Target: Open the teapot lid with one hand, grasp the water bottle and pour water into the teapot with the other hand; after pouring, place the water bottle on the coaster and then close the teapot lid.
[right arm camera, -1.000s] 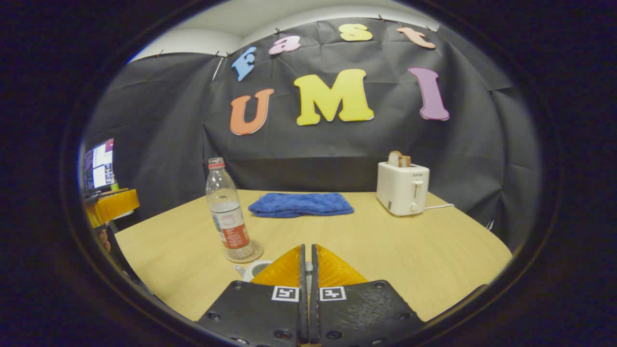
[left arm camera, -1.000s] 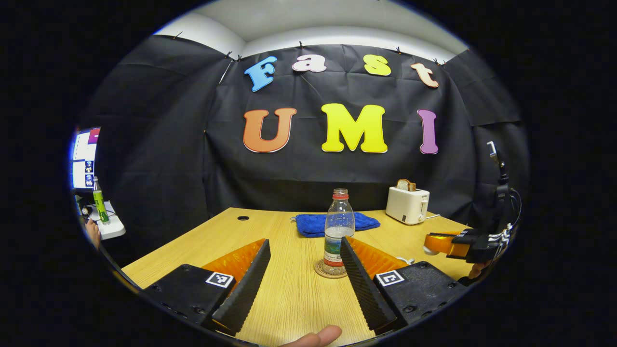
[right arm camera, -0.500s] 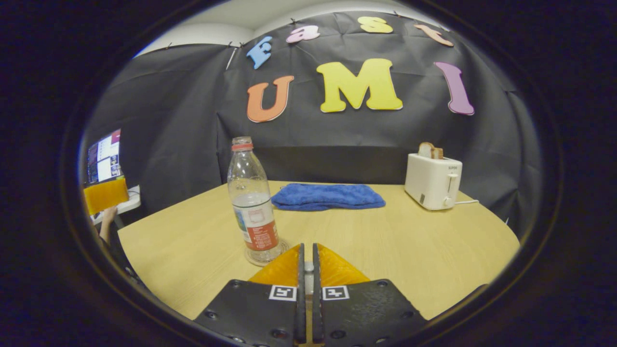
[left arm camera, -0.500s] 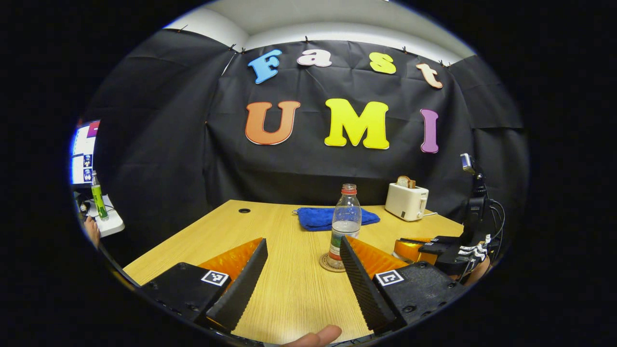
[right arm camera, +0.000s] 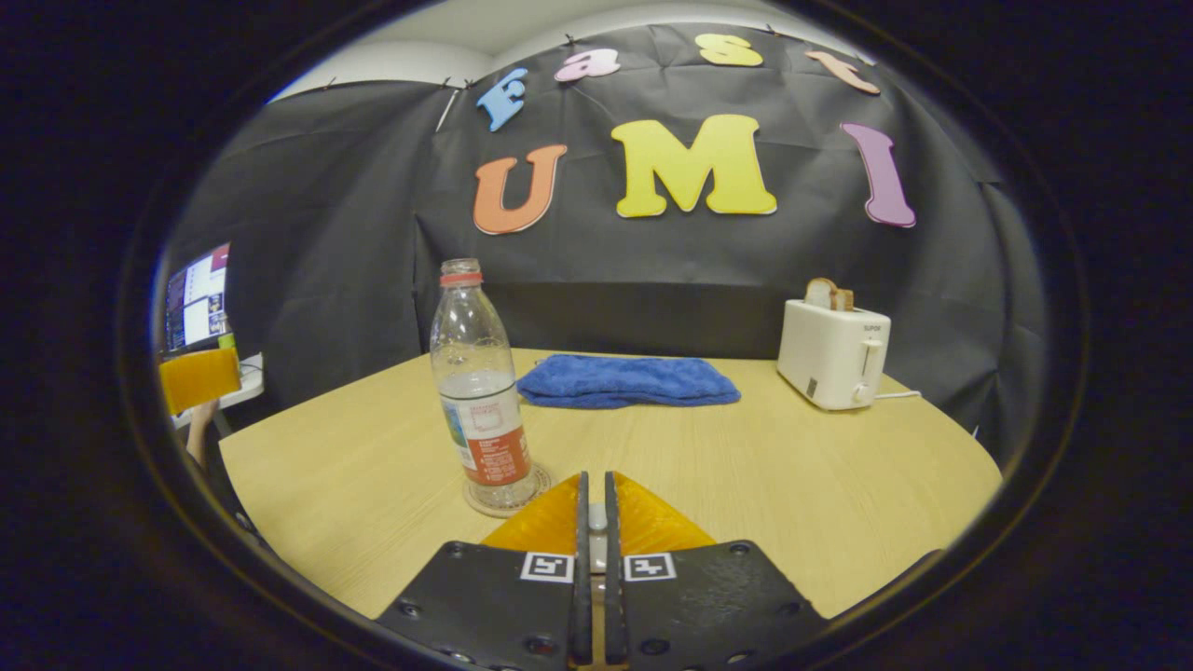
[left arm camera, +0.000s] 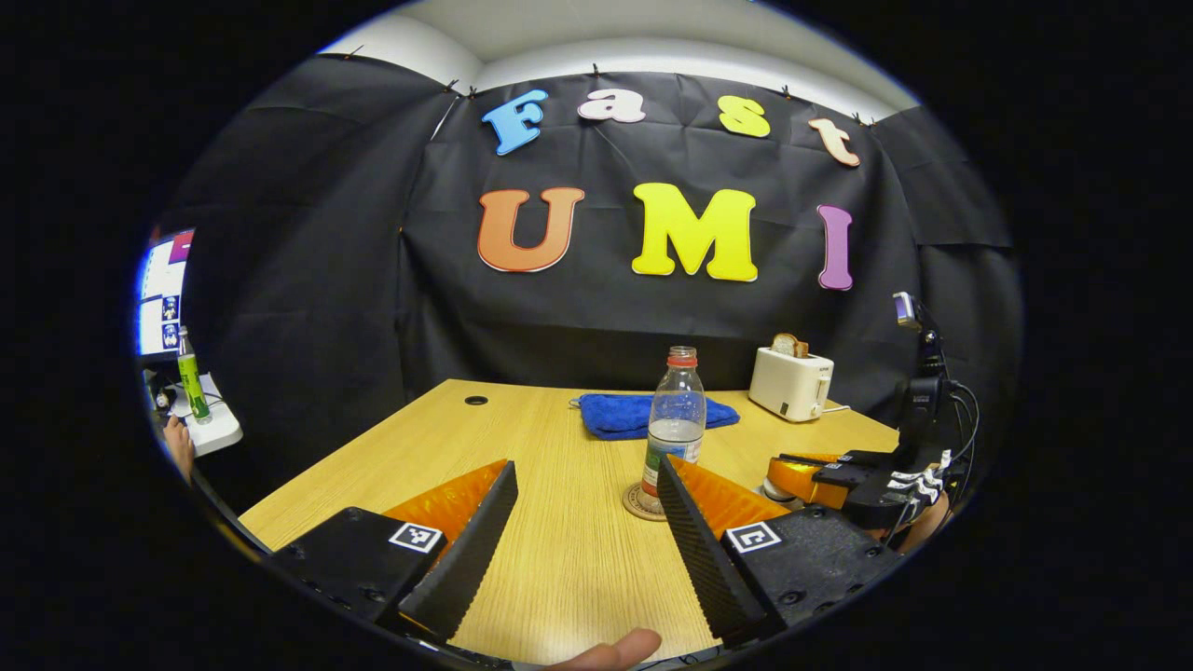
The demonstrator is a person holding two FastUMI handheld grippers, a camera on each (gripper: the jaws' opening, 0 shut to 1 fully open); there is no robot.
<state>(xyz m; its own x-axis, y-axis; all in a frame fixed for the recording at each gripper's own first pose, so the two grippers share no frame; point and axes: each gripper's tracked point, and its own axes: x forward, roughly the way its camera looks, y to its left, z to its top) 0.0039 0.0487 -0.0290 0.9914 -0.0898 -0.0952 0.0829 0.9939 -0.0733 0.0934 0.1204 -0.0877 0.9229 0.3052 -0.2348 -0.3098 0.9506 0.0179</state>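
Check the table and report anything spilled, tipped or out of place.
Nothing stands out. The water bottle stands upright on its coaster, the blue towel lies folded flat, the toaster is upright with bread in it, and no water shows on the table.

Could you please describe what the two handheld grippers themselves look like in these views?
Each gripper, left and right, has black bolted finger bases carrying a small square black-and-white marker, and wedge-shaped fingers with ridged inner faces. In the left gripper view, the right gripper trails black cables beneath an upright black mast.
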